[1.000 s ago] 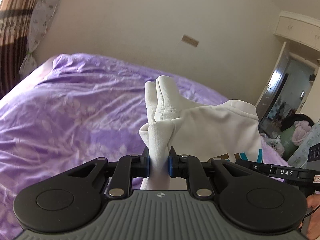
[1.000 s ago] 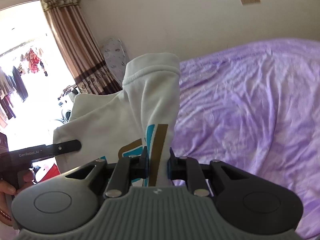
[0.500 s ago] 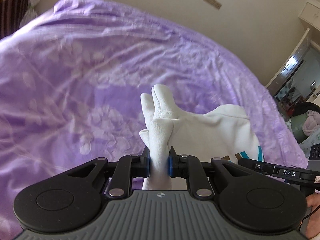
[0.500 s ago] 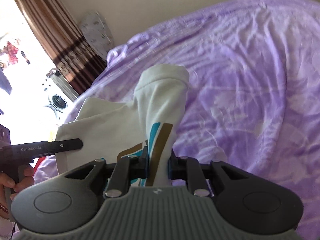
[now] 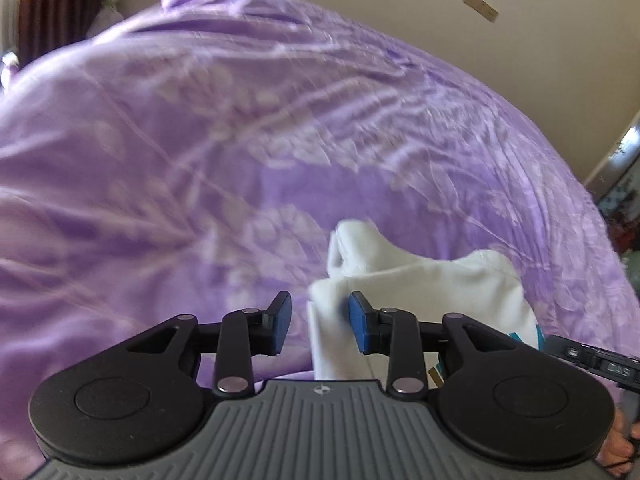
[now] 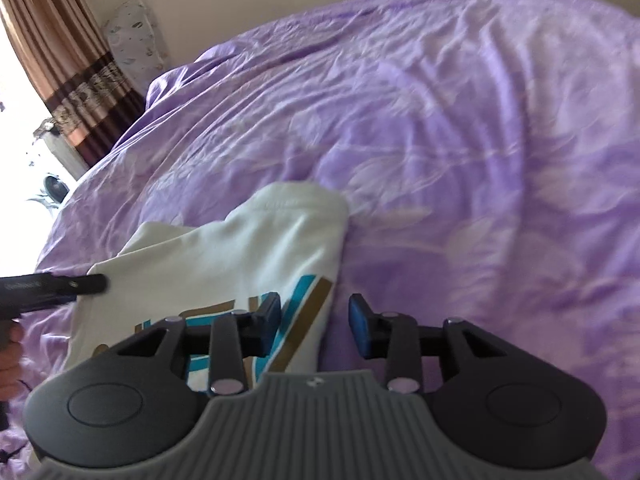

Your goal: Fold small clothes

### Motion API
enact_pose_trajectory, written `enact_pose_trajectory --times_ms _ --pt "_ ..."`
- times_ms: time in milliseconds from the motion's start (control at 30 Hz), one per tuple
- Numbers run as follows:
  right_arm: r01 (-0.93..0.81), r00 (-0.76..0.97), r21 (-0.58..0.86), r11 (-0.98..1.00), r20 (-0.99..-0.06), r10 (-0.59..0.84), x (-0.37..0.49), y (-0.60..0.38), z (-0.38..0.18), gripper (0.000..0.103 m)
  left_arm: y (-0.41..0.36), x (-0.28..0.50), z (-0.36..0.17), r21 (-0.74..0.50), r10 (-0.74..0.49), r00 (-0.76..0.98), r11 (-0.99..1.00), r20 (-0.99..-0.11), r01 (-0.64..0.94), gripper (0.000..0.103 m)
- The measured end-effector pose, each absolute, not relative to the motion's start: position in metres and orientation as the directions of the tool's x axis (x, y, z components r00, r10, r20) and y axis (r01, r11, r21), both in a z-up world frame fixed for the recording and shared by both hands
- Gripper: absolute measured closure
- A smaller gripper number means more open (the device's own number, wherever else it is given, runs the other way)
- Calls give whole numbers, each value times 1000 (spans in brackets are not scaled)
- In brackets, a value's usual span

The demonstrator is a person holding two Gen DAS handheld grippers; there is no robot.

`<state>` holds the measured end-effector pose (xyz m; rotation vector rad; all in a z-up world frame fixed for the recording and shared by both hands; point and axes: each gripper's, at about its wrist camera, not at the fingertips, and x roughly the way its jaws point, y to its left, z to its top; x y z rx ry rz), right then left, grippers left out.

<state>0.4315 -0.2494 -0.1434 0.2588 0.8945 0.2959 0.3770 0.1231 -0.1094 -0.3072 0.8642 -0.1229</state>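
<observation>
A small white garment (image 6: 224, 264) with a teal and brown print lies on the purple bedspread (image 6: 460, 140). It also shows in the left wrist view (image 5: 432, 292). My left gripper (image 5: 320, 326) is open; the garment's left corner lies between its blue pads, touching the right pad. My right gripper (image 6: 314, 330) is open over the garment's right edge, with the printed part between and under its fingers. Each gripper shows at the edge of the other's view.
The purple bedspread (image 5: 200, 140) fills both views. A beige wall (image 5: 480, 40) lies beyond. Brown striped curtains (image 6: 60, 60) and a bright window are at the far left of the right wrist view. A doorway is at the far right of the left wrist view.
Both grippers came down to the bed with the garment and opened, letting go of its corners. The garment now lies on the bedspread instead of hanging in the air.
</observation>
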Motion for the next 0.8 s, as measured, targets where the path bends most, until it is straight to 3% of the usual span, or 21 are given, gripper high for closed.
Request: enact_pose_trajectory --times_ms 167,400,567,700,800 --pt "-162 646 211 964 -716 265 395 -246 -108 70 102 338 -74 -199 -163 662 980 -732 21 66" --pt "-273 657 174 946 -685 315 309 -231 -77 70 66 267 -45 -111 -214 612 973 -761 202 72" --pt "-310 633 167 936 -698 334 255 -223 -84 70 55 226 -59 -67 -233 555 951 -799 302 78" --pt "-322 588 179 930 -732 345 231 -216 -103 70 48 213 -84 16 -151 530 955 -834 297 83" --pt "-320 573 153 935 -755 319 223 -208 -122 78 51 217 -97 22 -123 512 963 -850 269 84"
